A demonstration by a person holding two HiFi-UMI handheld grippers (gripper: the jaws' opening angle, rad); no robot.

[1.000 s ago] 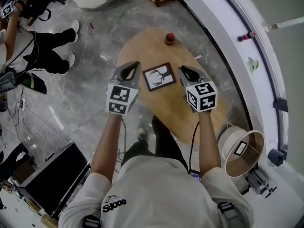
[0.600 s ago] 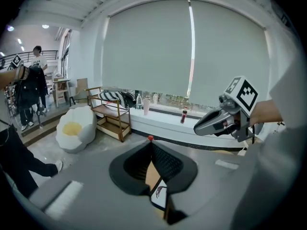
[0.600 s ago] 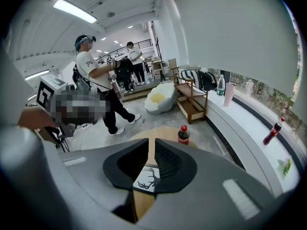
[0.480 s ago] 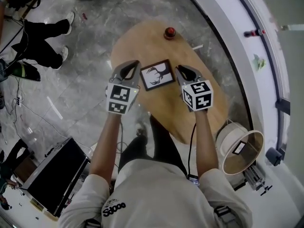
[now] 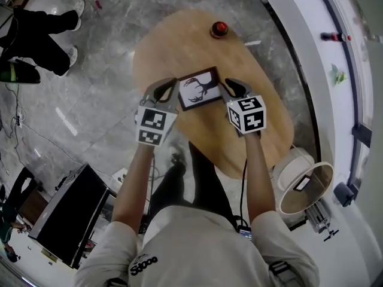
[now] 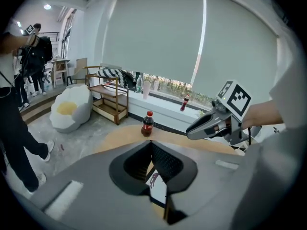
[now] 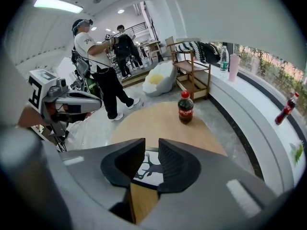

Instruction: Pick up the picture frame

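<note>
- A grey marbled floor (image 5: 90, 88) is spreading out below me, catching pale streaks of light.
- An oval wooden table (image 5: 179, 46) is standing on it, right under where I am looking.
- A curved white window ledge (image 5: 293, 40) is sweeping round the table's far side.
- Above that ledge, grey roller blinds (image 6: 158, 37) are hanging nearly all the way down. They are leaving a low strip of window (image 6: 165, 83) where greenery is showing.
- A wooden shelf rack (image 6: 109, 91) is standing against the ledge, and an egg-shaped white seat (image 6: 69, 111) with a yellow centre is sitting just beside it.
- A ceiling light strip (image 7: 57, 4) is glowing over the far part of the room.
</note>
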